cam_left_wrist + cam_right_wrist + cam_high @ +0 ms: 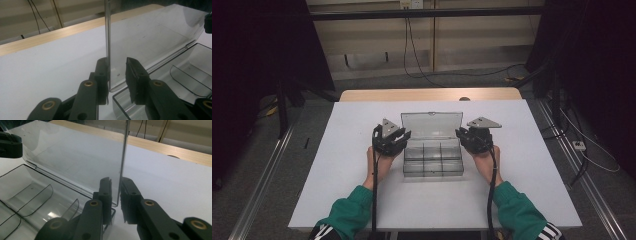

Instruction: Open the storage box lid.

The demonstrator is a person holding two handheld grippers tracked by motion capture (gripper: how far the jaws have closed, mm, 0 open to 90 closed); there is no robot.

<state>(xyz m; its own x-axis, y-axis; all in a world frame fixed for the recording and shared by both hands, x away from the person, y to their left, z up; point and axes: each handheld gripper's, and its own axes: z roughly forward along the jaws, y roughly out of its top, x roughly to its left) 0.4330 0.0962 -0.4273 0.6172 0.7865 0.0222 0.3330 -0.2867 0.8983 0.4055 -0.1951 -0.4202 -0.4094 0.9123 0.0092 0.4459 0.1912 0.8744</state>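
A clear plastic compartment box (433,161) sits mid-table with its lid (432,125) standing upright. My left gripper (401,137) straddles the lid's left edge. In the left gripper view the lid (150,37) passes between the pads of the left gripper (117,72): one pad rests against it and the other stands a clear gap away. My right gripper (462,134) is at the lid's right edge. In the right gripper view the lid (75,157) runs between the close-set pads of the right gripper (116,192), with a thin sliver left on one side. The box compartments (30,190) look empty.
The box stands on a white table top (337,165) with a wooden strip (427,94) along its far edge. Cables (412,55) hang at the back wall. Dark stands flank the table. Green sleeves (347,210) come in from the bottom edge.
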